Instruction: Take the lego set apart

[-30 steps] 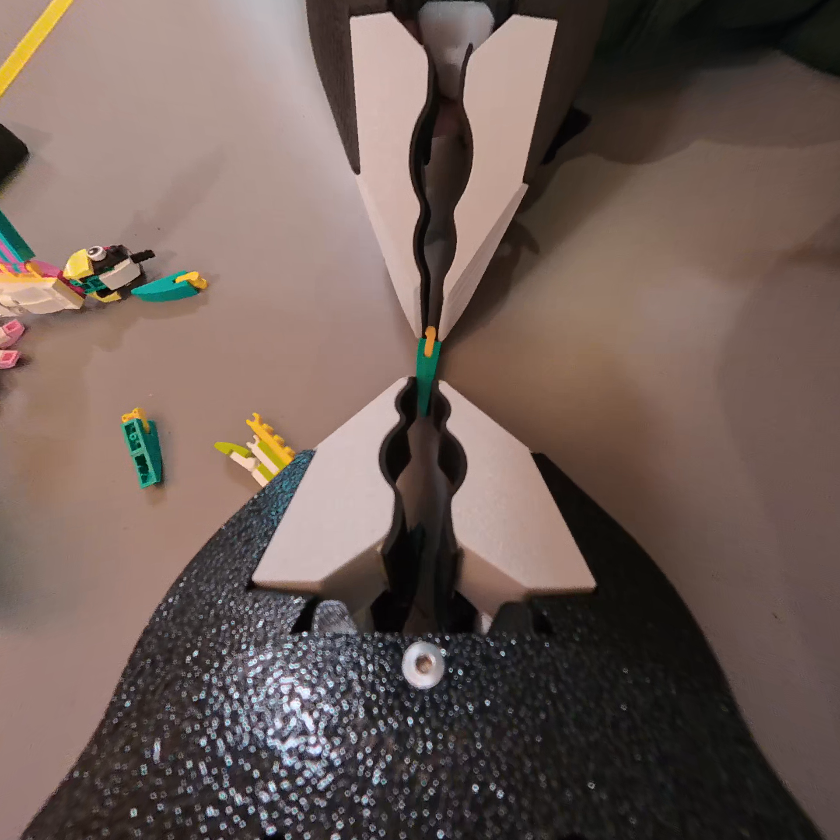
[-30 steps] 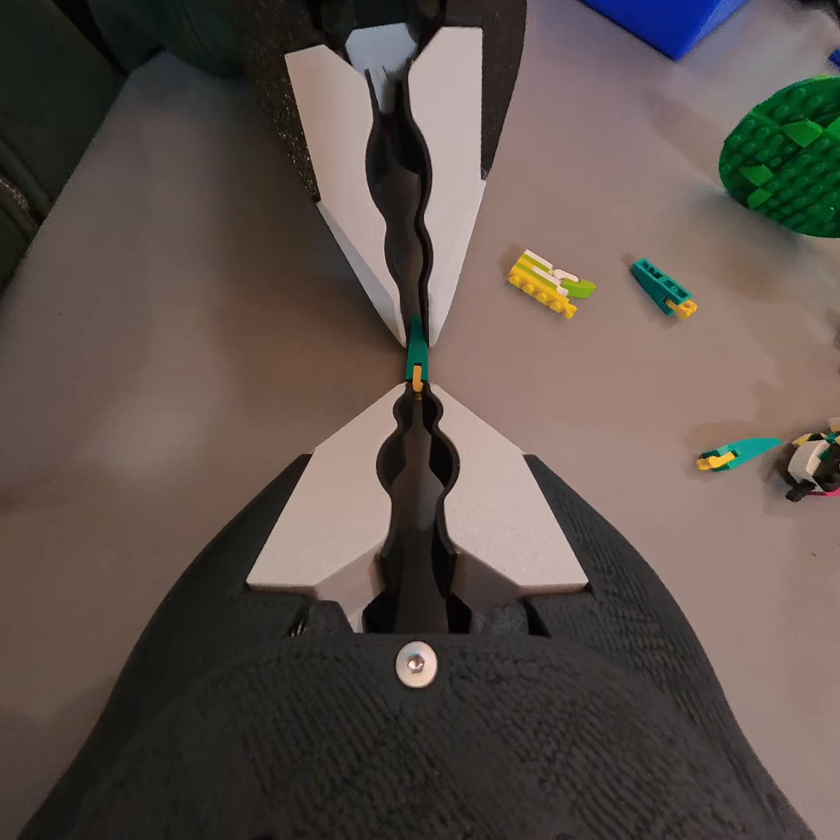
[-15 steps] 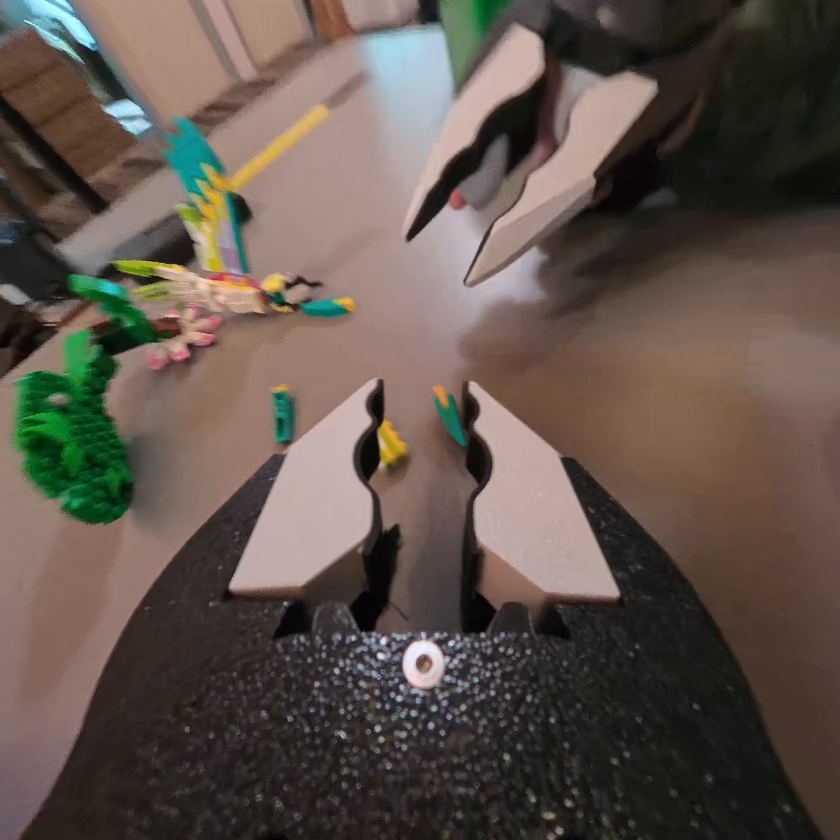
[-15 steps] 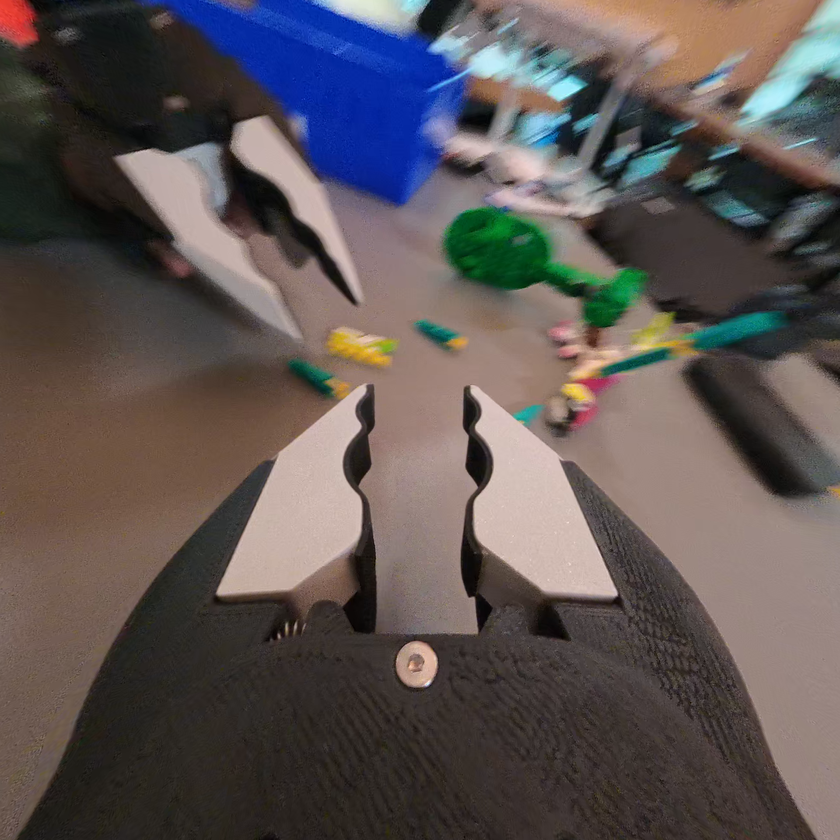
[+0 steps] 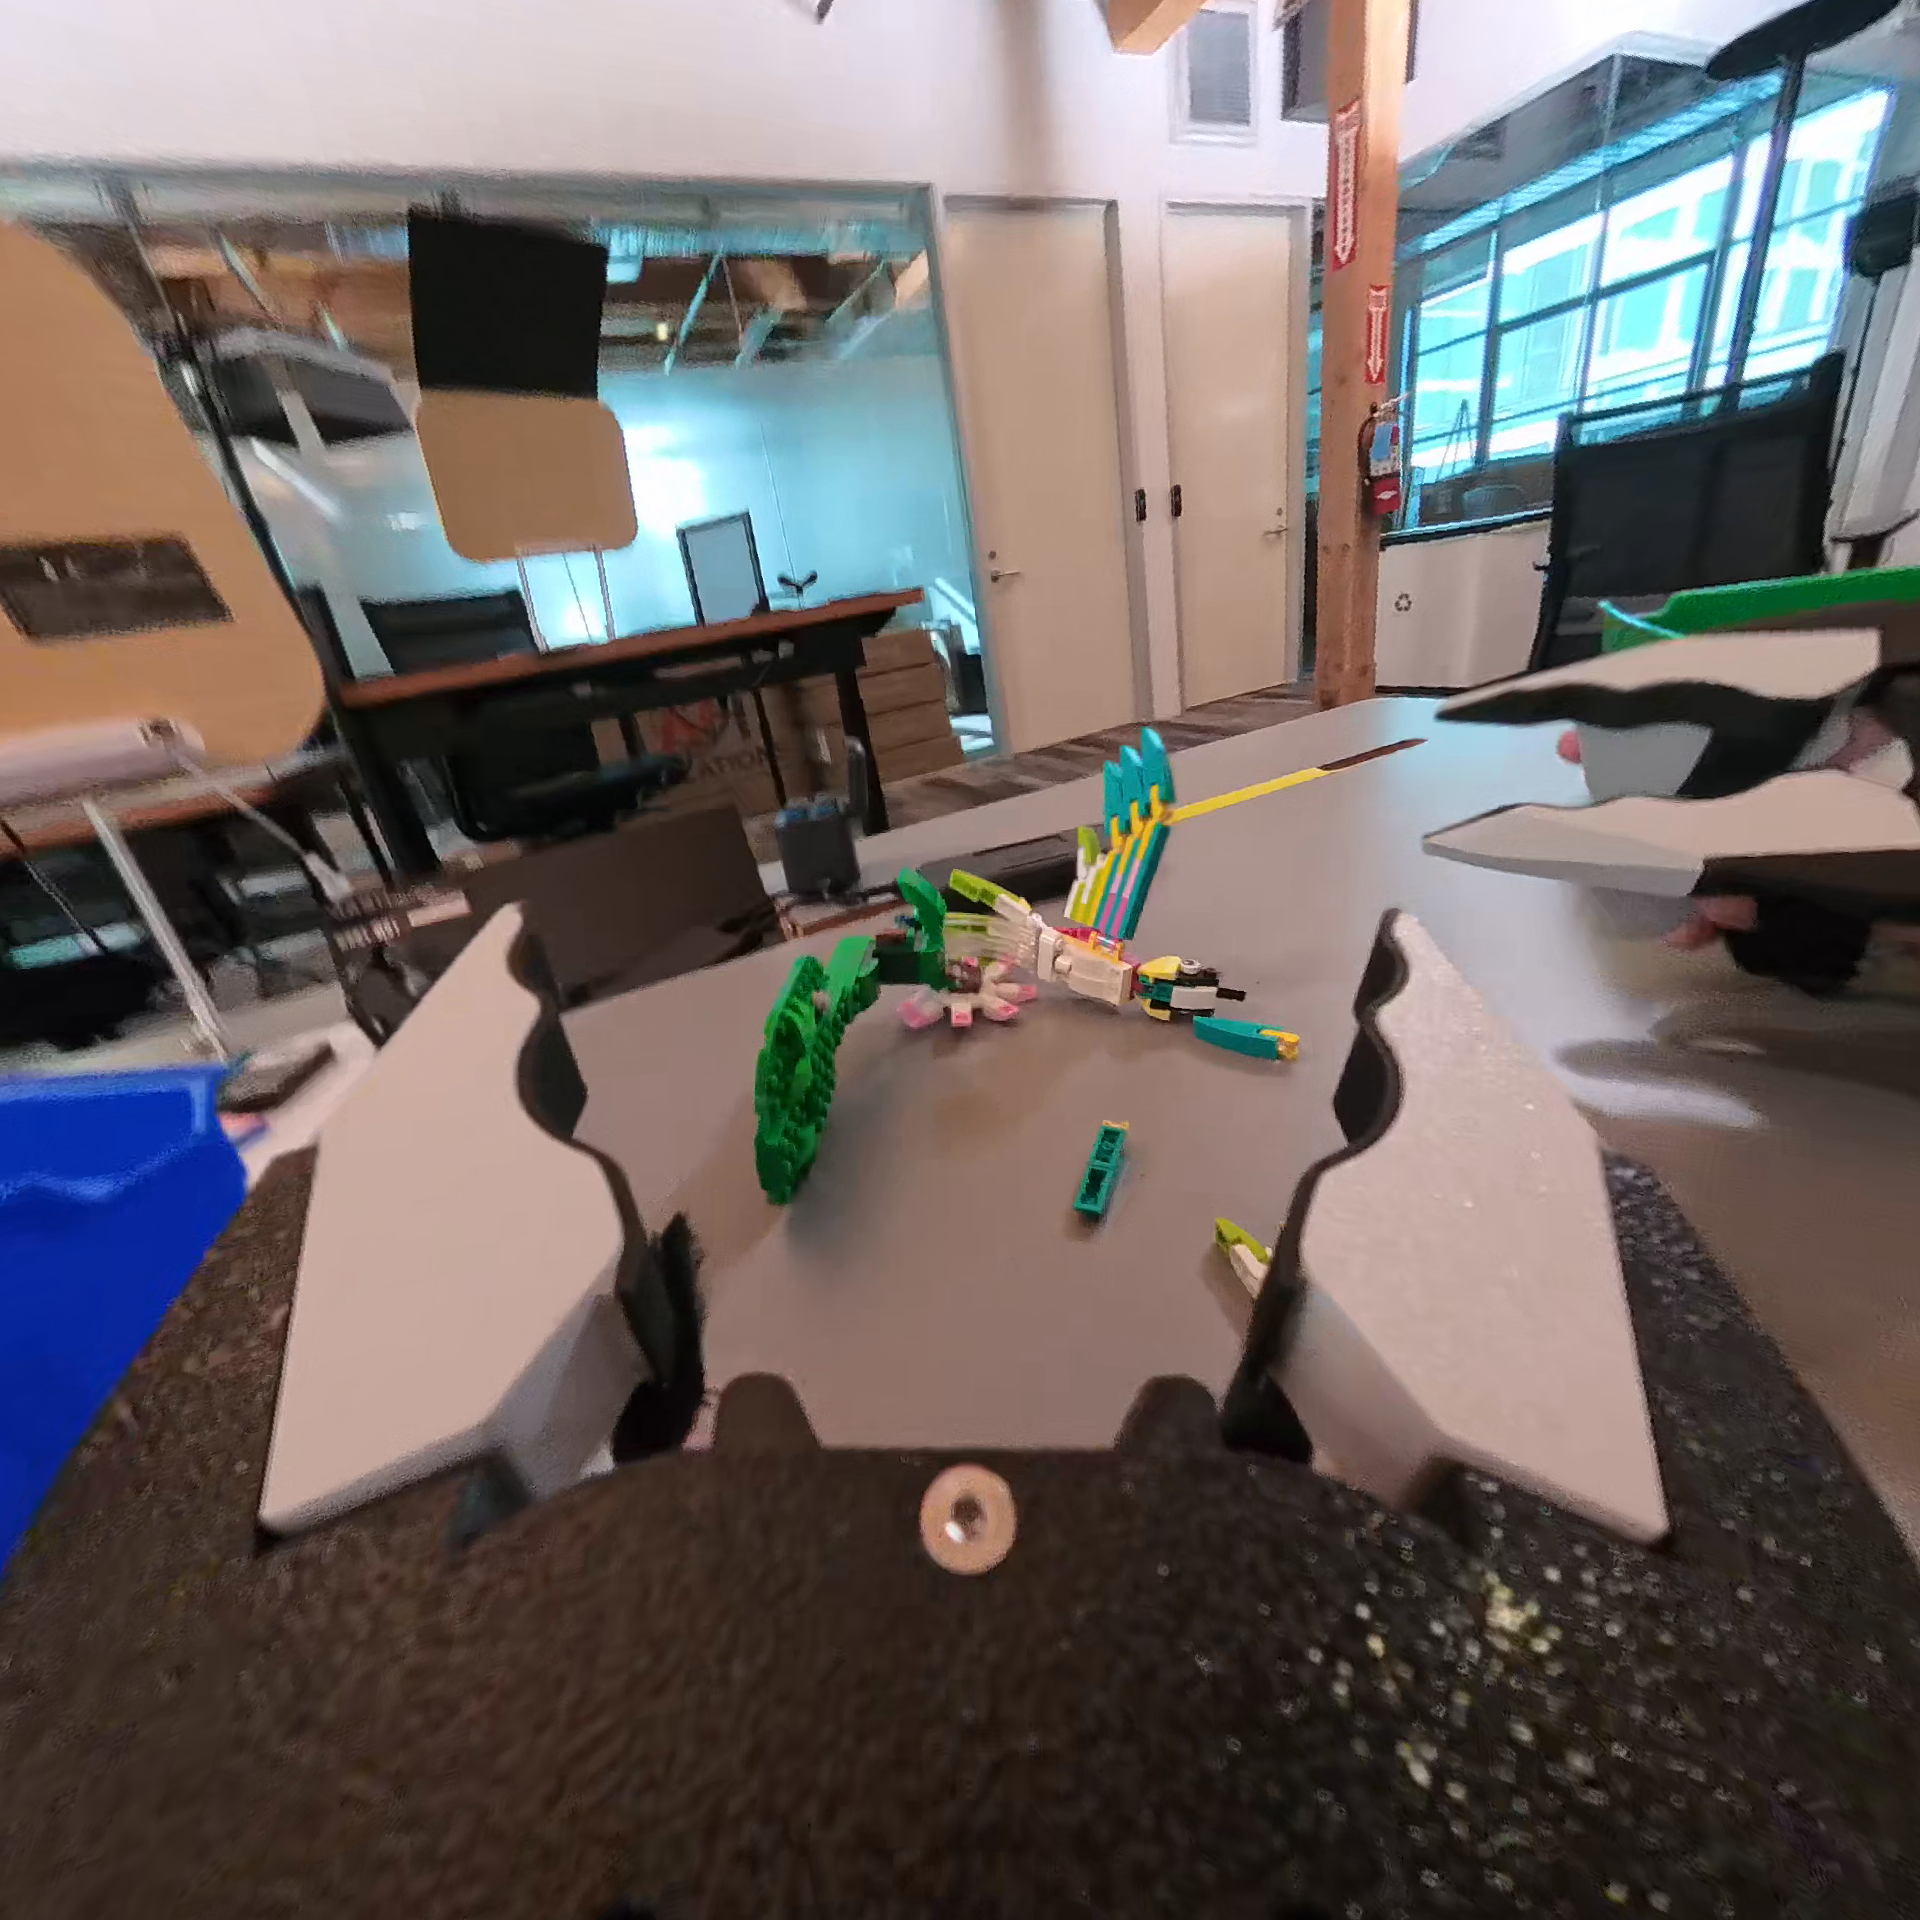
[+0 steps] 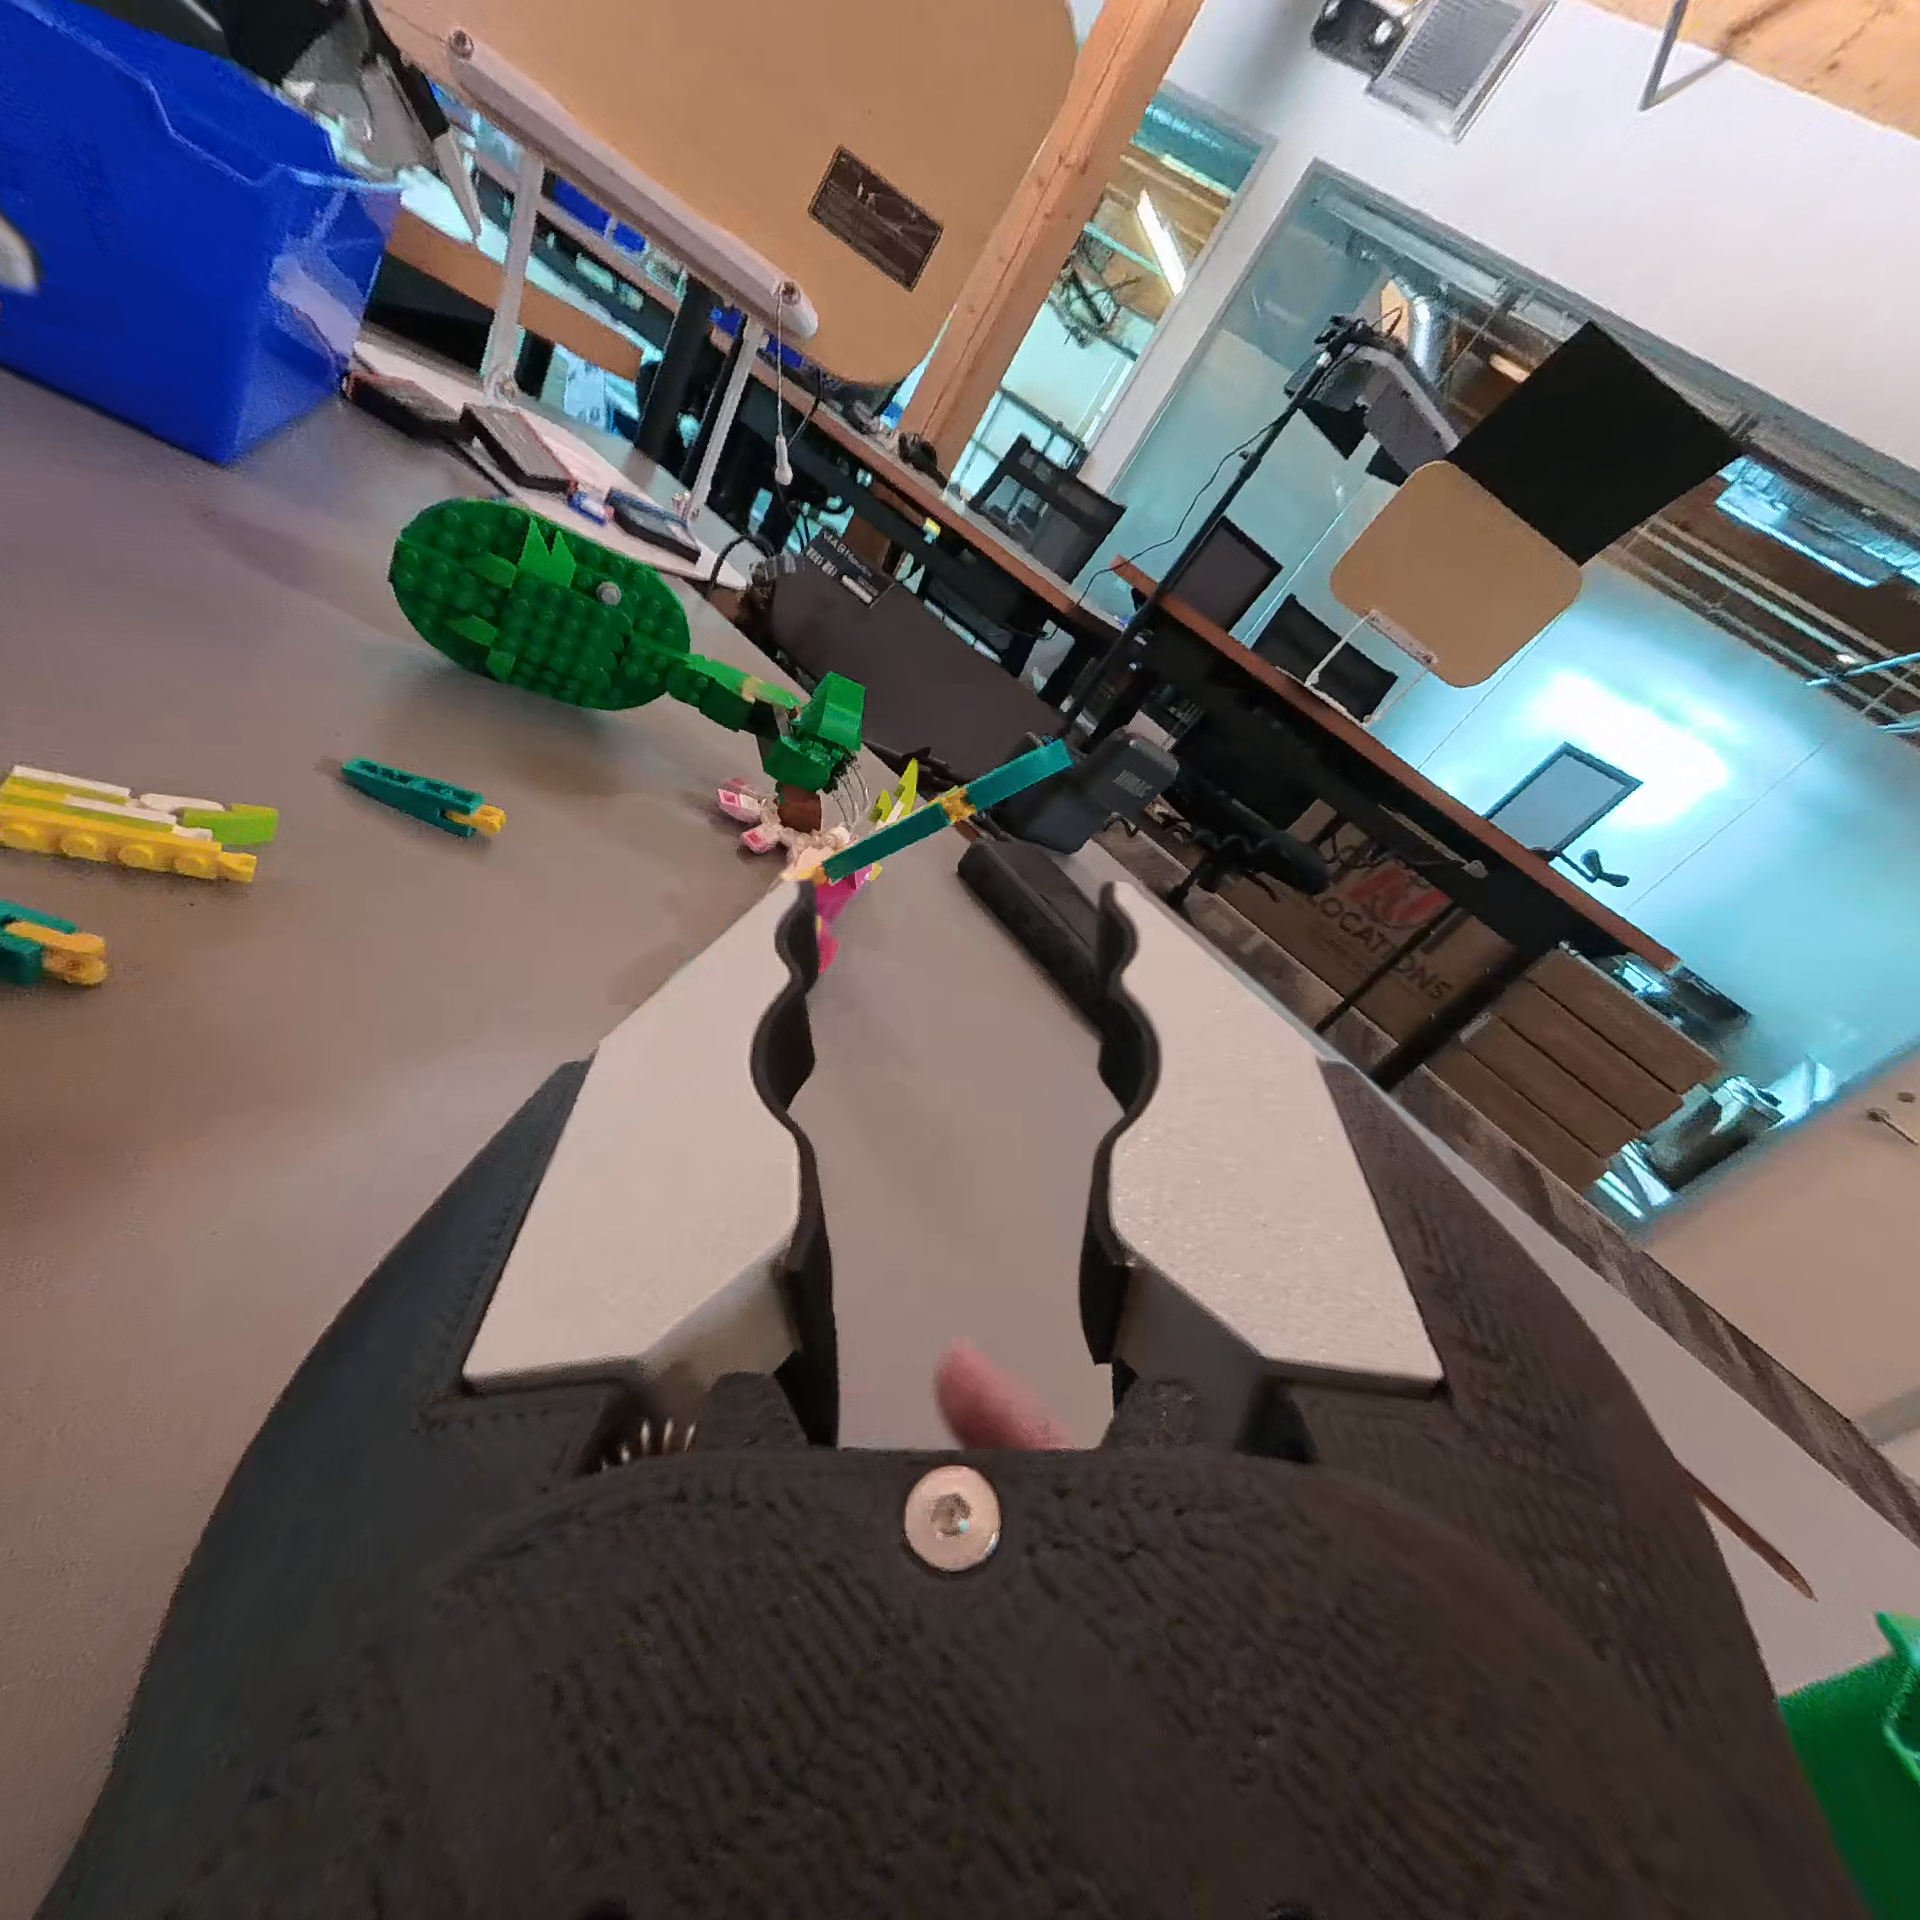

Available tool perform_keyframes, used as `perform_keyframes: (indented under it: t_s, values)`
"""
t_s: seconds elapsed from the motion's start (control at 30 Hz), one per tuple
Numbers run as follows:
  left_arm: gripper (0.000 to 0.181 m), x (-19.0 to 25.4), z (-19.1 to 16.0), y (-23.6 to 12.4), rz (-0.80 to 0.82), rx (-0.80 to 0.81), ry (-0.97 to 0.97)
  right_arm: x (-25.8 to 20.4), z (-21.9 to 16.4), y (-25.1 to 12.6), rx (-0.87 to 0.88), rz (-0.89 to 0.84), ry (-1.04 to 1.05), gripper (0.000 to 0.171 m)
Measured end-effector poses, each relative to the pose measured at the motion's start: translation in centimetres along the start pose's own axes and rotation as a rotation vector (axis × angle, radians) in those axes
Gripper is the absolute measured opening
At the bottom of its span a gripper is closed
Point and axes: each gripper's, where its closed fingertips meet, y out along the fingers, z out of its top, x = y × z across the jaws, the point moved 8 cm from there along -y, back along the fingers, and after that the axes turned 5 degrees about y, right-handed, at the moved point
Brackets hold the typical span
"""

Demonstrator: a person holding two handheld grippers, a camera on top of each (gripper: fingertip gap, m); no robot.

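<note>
The lego set lies on the grey table [image 5: 1039,1309]: a round green base [image 5: 805,1070] on its side, joined to a bird [image 5: 1101,961] with a teal, yellow and pink wing. Loose pieces lie nearby: a teal brick [image 5: 1099,1169], a teal and yellow piece [image 5: 1242,1039], and a lime and white piece [image 5: 1242,1252] partly behind my finger. My left gripper [image 5: 951,920] is open wide and empty. My right gripper [image 6: 954,894] is open and empty; it also shows in the left wrist view [image 5: 1434,779]. The right wrist view shows the base [image 6: 540,608], a teal brick [image 6: 421,798], a yellow strip [image 6: 125,831] and a teal-yellow piece [image 6: 47,951].
A blue bin [image 6: 156,229] stands at the table's far left; it shows in the left wrist view [image 5: 94,1247] too. A green container [image 6: 1860,1787] is at the lower right. A person's fingertip [image 6: 987,1403] shows behind the right jaws. Desks and chairs stand beyond the table edge. My left tips are roughly 10 centimeters from the teal-yellow piece [image 6: 47,951]. Left tips and right tips are each some 12 centimeters from the teal brick [image 6: 421,798]. It is some 12 centimeters from my right tips to the bird [image 5: 1101,961].
Both grippers were shut on the two ends of one teal and yellow piece. Both have opened and let go, moved apart and tilted up from the table.
</note>
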Motion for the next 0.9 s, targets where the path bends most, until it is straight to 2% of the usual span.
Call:
perform_keyframes:
  t_s: [0.07,0.2,0.3,0.47,0.7,0.8,0.9]
  values:
    - [0.153,0.6,0.4,-0.1,0.002,0.043,0.096,0.3,0.3,-0.1,0.038,-0.016,0.019,0.067]
    - [0.158,0.7,1.3,-0.6,0.054,0.120,0.204,0.8,0.4,0.1,0.067,-0.055,0.045,0.115]
    - [0.158,-0.2,2.1,-1.5,0.129,0.187,0.251,1.0,0.3,0.3,0.053,-0.100,0.036,0.131]
    - [0.156,-0.8,2.8,-2.6,0.177,0.252,0.313,1.2,0.6,0.1,0.064,-0.180,-0.022,0.136]
    - [0.156,-1.4,2.3,-3.7,0.254,0.191,0.387,0.2,2.1,-1.7,0.092,-0.288,-0.152,0.134]
    - [0.155,-1.8,1.8,-4.1,0.276,0.143,0.384,-1.6,3.0,-3.3,0.100,-0.267,-0.138,0.134]
    - [0.155,-2.3,1.2,-4.1,0.294,0.093,0.375,-3.8,4.9,-6.4,0.147,-0.254,-0.063,0.132]
